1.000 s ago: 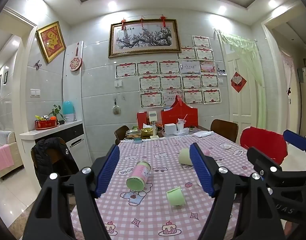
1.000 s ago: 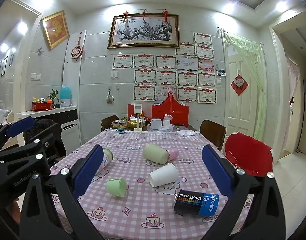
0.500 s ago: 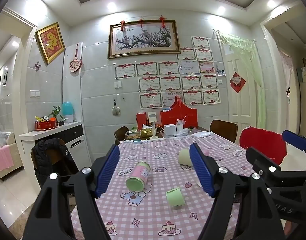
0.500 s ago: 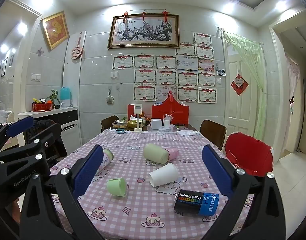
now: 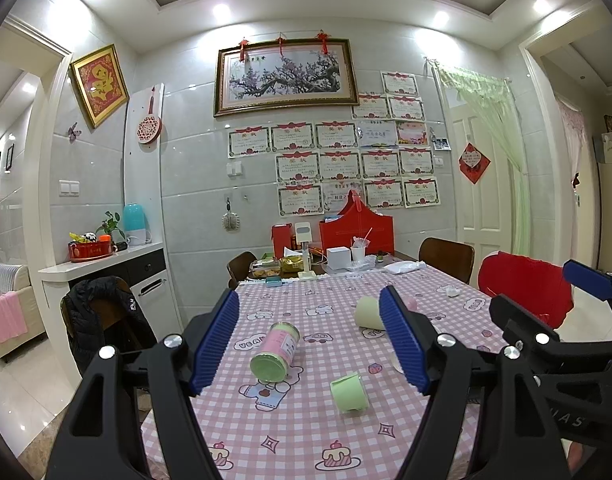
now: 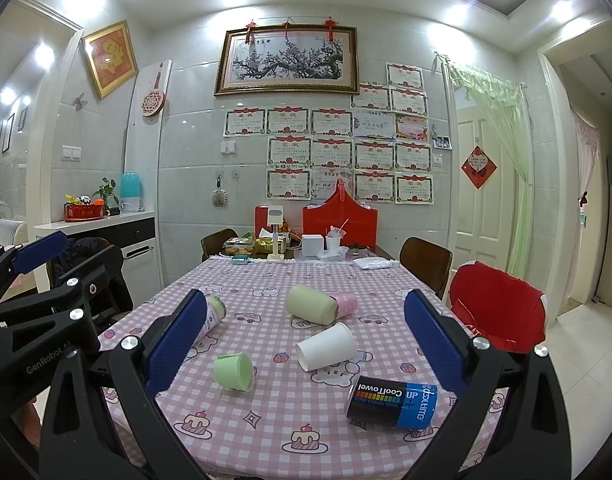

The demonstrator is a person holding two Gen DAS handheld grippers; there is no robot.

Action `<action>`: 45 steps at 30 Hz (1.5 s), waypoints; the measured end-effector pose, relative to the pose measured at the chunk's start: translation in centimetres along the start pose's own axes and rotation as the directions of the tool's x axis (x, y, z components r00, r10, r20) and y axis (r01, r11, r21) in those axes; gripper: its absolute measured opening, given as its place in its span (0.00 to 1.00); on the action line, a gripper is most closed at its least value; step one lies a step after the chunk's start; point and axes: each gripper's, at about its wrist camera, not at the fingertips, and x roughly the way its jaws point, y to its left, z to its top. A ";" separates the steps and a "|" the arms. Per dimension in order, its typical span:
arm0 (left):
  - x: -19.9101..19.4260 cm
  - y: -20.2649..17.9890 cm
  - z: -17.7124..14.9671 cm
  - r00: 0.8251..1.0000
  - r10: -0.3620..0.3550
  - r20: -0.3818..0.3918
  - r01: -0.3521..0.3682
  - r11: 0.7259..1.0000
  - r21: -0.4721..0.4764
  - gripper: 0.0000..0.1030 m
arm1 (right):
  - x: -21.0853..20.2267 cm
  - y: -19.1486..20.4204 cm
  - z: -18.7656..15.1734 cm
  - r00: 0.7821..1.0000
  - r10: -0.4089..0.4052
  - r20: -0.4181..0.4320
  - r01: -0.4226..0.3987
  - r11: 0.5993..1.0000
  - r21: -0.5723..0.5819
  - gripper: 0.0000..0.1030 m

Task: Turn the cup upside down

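Several cups lie on their sides on the pink checked tablecloth (image 6: 266,412). A small green cup (image 6: 234,371) is nearest; it also shows in the left wrist view (image 5: 349,392). A white paper cup (image 6: 326,346) lies to its right. A large pale green cup (image 6: 310,304) lies farther back, with a pink cup (image 6: 345,303) behind it. My left gripper (image 5: 309,342) is open and empty above the table's near edge. My right gripper (image 6: 306,344) is open and empty, held short of the cups.
A pink jar with a green lid (image 5: 275,352) lies on its side at the left. A black and blue CoolTowel can (image 6: 391,400) lies at the right front. Boxes and a red basket (image 6: 339,220) crowd the far end. A red chair (image 6: 497,308) stands at the right.
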 end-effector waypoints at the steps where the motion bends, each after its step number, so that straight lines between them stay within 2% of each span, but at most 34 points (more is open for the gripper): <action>1: 0.0 0.0 -0.1 1.000 0.000 0.001 0.000 1.000 -0.001 0.70 | 0.0 0.0 0.0 1.000 0.000 0.000 0.000 1.000 0.000 0.93; 36: 0.6 -0.6 -1.2 1.000 -0.009 -0.015 0.009 1.000 0.000 0.70 | 0.3 -0.1 -0.4 1.000 0.003 -0.007 -0.003 1.000 0.001 0.93; 45: 1.7 0.6 -1.4 0.999 -0.016 -0.036 0.016 1.000 -0.011 0.70 | 1.2 0.0 -1.1 1.000 0.004 -0.014 -0.004 1.000 -0.001 0.93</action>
